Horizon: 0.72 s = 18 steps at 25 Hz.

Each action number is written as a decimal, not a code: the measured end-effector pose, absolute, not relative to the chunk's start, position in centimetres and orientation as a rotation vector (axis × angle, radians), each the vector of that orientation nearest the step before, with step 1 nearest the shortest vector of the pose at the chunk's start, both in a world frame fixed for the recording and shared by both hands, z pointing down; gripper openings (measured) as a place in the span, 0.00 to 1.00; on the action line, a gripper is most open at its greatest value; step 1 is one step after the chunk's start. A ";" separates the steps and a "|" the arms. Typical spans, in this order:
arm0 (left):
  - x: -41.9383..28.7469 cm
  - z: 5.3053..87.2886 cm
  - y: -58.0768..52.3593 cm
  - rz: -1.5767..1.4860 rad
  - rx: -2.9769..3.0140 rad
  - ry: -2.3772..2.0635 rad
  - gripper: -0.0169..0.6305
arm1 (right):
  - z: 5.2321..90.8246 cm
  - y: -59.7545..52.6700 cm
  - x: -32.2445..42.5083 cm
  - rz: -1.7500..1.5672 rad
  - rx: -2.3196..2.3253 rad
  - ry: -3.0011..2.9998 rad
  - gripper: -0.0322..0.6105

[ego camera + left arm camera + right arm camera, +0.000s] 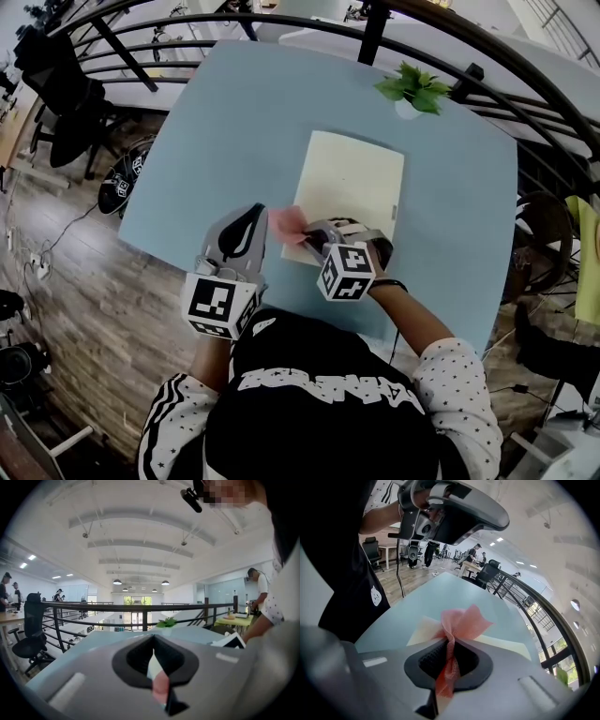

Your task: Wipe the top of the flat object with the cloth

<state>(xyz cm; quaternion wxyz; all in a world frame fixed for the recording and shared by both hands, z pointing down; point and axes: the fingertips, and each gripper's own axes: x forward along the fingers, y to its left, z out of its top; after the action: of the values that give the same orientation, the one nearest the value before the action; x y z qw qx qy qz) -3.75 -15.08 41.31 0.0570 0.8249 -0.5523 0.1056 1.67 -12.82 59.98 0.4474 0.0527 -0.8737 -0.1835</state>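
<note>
The right gripper [315, 231] is pinching the pink cloth [286, 223]. In the right gripper view its jaws are pressing together on a twisted neck of the cloth [451, 660], and the loose end is fanning out above them. The left gripper [256, 216] is sitting just beside it on the left. In the left gripper view its jaws are closing on a thin blurred strip of pink [161, 686] with a pale tip, so both grippers are gripping the same cloth. The cloth is hanging over the near left corner of the cream board [352, 183]. The board is lying flat in the middle of the light blue table [187, 141]. The right gripper is reaching in over the board's near edge, while the left gripper is hovering over bare tabletop. A small green plant [412, 86] is standing at the table's far edge, well apart from the board, with a dark railing [281, 23] curving behind it.
</note>
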 end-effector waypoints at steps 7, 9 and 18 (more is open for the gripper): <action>-3.3 41.0 -14.9 0.315 2.503 -1.680 0.03 | 60.0 -10.1 1.2 -0.451 0.043 -2.183 0.07; -3.2 40.8 -15.0 0.313 2.504 -1.682 0.03 | 60.0 -9.6 1.2 -0.445 0.020 -2.183 0.07; -3.4 40.7 -15.1 0.314 2.494 -1.692 0.03 | 59.2 -9.0 1.0 -0.373 -0.035 -2.260 0.08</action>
<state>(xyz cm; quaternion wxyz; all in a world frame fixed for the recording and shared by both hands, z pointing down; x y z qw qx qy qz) -3.36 -15.13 40.75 0.0557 0.8219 -0.5574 0.1035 1.00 -9.00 59.16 0.4129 -0.0139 -0.8985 -0.1483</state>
